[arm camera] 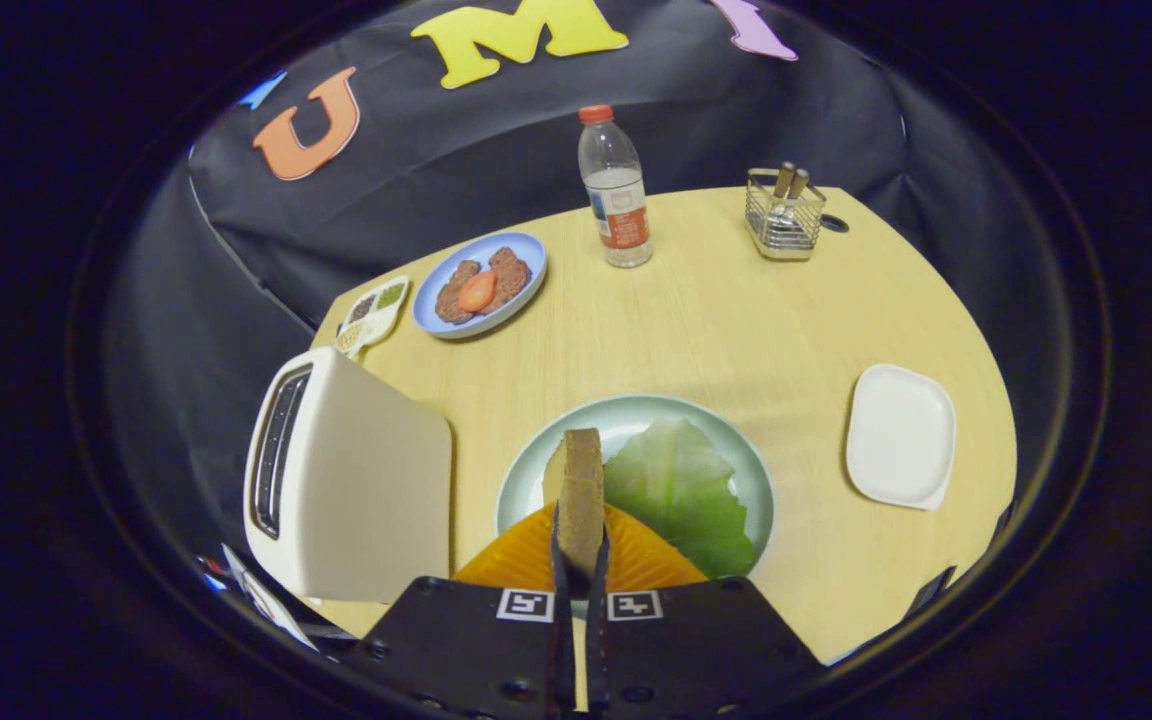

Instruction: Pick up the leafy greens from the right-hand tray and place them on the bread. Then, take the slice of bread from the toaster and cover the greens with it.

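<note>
My gripper [580, 540] is shut on a slice of bread [581, 490], held edge-on and upright between both fingers. Just beyond and below it lies a pale green plate [636, 410] near the table's front edge. A leafy green [681, 490] lies flat on the right half of that plate, beside the held slice. Whether another bread slice lies under the leaf is hidden. The white toaster [351, 490] stands to the left of the plate, its slot [276, 450] on the far left side.
An empty white square tray [901, 435] sits to the right of the plate. Farther back stand a blue plate with meat and tomato [481, 285], a small sauce dish [373, 312], a water bottle [616, 195] and a wire utensil holder [784, 215].
</note>
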Tool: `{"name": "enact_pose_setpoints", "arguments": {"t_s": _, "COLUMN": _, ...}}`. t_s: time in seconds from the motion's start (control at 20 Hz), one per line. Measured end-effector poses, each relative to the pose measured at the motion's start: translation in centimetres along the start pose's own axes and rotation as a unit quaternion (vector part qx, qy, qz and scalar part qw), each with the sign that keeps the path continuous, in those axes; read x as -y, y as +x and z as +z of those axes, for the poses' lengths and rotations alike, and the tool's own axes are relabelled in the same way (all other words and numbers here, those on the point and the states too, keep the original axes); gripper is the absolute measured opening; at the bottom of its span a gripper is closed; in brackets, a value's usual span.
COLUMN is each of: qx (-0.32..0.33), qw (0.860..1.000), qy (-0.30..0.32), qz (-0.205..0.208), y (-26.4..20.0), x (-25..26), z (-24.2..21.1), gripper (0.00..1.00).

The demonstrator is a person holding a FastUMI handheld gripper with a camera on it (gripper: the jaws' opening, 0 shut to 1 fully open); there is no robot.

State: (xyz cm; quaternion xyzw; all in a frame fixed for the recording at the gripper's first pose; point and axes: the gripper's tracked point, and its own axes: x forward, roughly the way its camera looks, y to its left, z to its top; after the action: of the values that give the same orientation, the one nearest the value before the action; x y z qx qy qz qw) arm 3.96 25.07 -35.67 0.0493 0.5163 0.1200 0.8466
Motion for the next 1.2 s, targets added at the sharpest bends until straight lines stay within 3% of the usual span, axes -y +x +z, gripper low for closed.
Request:
{"name": "enact_pose_setpoints", "arguments": {"t_s": 0.3, "qx": -0.019, "qw": 0.999, "qy": -0.035, "qz": -0.007, "y": 0.9, "x": 2.6, "z": 0.4, "gripper": 0.12}}
{"name": "enact_pose_setpoints", "arguments": {"t_s": 0.45, "qx": -0.026, "qw": 0.998, "qy": -0.05, "qz": 0.0, "y": 1.1, "x": 3.3, "z": 0.2, "gripper": 0.41}}
{"name": "enact_pose_setpoints", "arguments": {"t_s": 0.55, "qx": -0.016, "qw": 0.998, "qy": -0.06, "qz": -0.004, "y": 0.4, "x": 4.2, "z": 0.6, "gripper": 0.52}}
{"name": "enact_pose_setpoints", "arguments": {"t_s": 0.6, "qx": -0.008, "qw": 0.998, "qy": -0.06, "qz": -0.006, "y": -0.1, "x": 4.5, "z": 0.9, "gripper": 0.53}}
{"name": "enact_pose_setpoints", "arguments": {"t_s": 0.95, "qx": 0.073, "qw": 0.993, "qy": -0.087, "qz": 0.014, "y": -8.6, "x": 3.5, "z": 3.3, "gripper": 0.75}}
{"name": "enact_pose_setpoints", "arguments": {"t_s": 1.2, "qx": 0.177, "qw": 0.975, "qy": -0.133, "qz": 0.018, "y": -18.1, "x": 1.4, "z": 5.8, "gripper": 0.84}}
